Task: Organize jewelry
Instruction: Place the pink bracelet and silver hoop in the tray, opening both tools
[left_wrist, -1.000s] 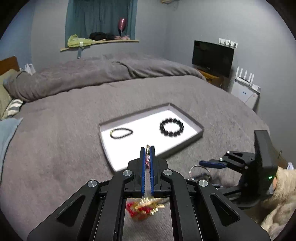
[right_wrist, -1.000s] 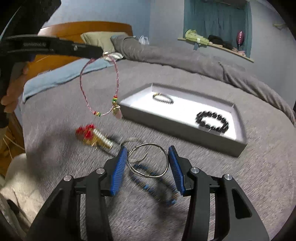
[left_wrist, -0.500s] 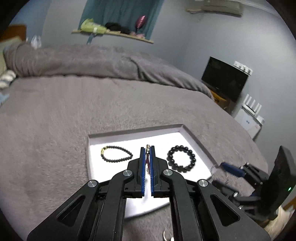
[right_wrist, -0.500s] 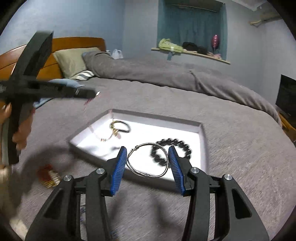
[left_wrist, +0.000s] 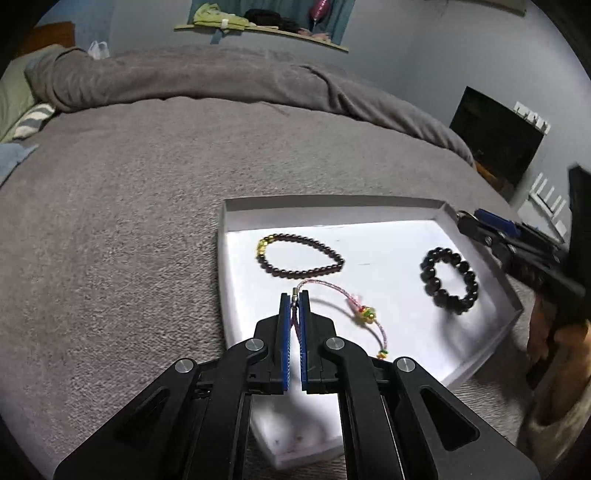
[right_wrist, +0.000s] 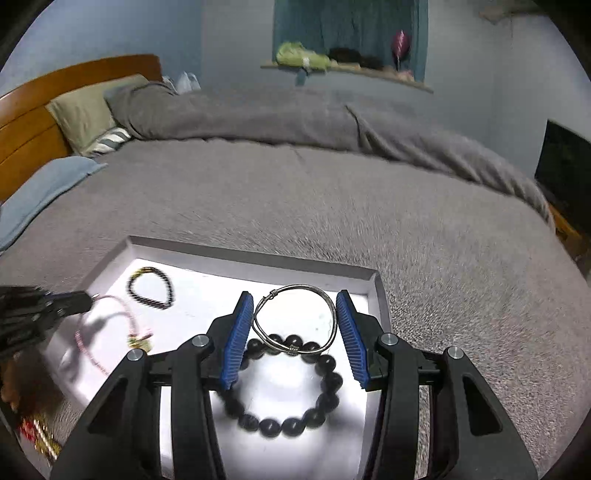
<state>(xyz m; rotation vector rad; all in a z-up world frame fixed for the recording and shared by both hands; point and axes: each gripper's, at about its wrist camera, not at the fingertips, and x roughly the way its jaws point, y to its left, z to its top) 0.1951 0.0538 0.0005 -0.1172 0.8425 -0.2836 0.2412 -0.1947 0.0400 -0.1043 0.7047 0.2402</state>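
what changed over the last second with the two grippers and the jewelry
Both grippers carried their pieces from above the grey blanket to over the white tray. The left gripper brought the pink cord bracelet down low over it; the right gripper brought the silver bangle above the big black bead bracelet. Both grips and the two bead bracelets in the tray are unchanged.
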